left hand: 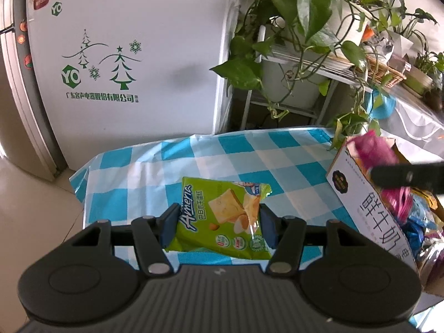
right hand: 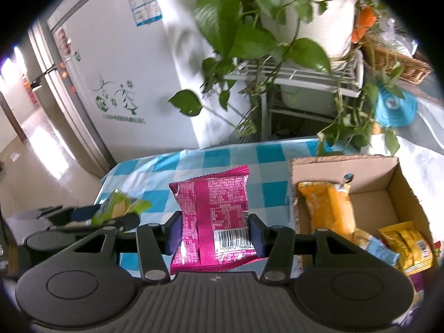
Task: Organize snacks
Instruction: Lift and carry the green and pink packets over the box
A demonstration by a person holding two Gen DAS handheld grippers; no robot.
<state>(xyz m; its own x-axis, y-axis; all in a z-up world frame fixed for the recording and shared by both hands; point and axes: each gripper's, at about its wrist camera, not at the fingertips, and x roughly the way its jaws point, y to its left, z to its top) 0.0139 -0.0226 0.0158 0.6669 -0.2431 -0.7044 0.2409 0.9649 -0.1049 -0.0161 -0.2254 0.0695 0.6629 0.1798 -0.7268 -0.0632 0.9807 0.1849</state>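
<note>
Snacks in both grippers: the left gripper (left hand: 218,226) pinched a green packet (left hand: 222,219) above the checked tablecloth (left hand: 227,155), apparently bound for sorting. The right gripper (right hand: 215,236) clamped a pink packet (right hand: 213,219) beside the box (right hand: 399,177), which already held yellow packets (right hand: 330,208)

Left gripper (left hand: 219,226) hovering level, blue pads (left hand: 168,229) pinching a packet, right gripper (right hand: 216,234) likewise clamping one between its pads (right hand: 174,234), both fingers pointing forward
</note>
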